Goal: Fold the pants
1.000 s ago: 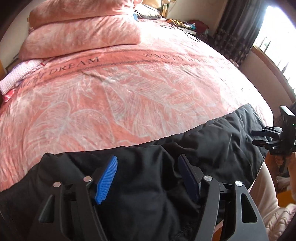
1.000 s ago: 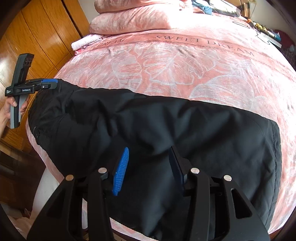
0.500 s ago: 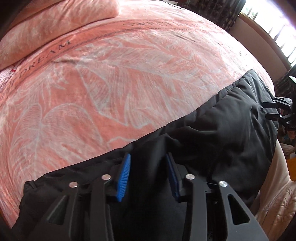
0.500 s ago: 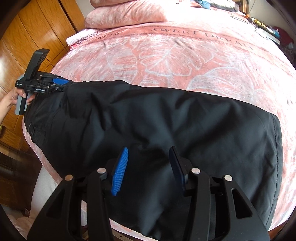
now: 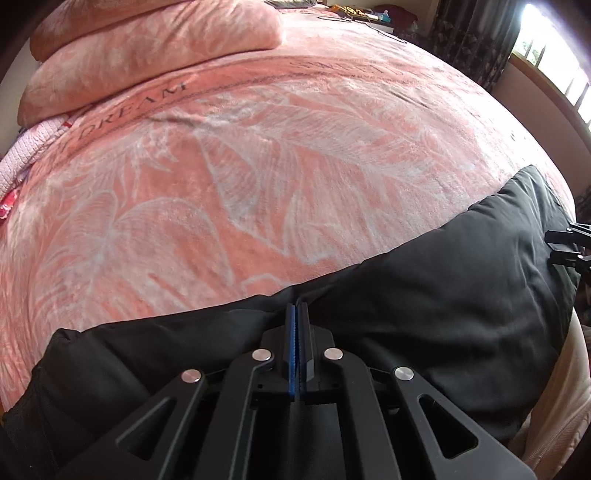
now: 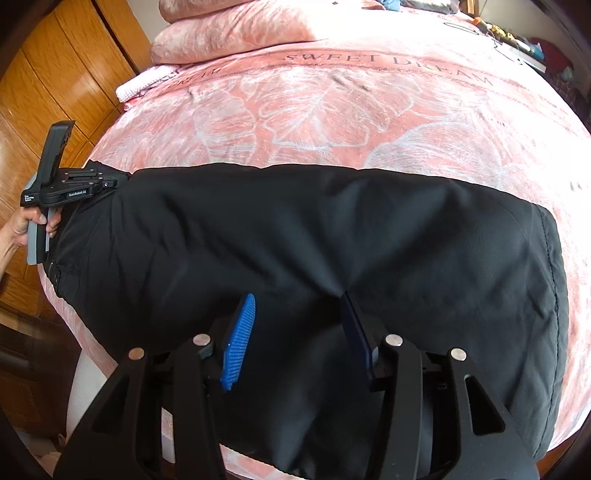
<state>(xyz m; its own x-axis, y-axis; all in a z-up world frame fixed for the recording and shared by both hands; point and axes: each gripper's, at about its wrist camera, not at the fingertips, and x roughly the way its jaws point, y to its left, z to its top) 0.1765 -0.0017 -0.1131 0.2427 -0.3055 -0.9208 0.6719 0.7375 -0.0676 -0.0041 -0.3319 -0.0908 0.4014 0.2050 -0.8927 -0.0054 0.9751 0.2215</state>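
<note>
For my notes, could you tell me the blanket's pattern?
Pink blanket with white leaves, clearest in the right wrist view.

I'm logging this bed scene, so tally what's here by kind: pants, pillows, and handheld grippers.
black pants: 1
pink pillows: 2
grippers: 2 (left gripper, right gripper)
Total: 5

We see the pants (image 6: pixel 332 236) as smooth, matt black cloth with a faint sheen at the creases. The bed cover (image 5: pixel 258 177) looks like soft, fuzzy fleece. Each hand-held gripper (image 6: pixel 299 332) is matt black plastic with shiny metal pins and ribbed blue pads (image 6: pixel 238 343). The wardrobe (image 6: pixel 55 74) is glossy varnished wood.
</note>
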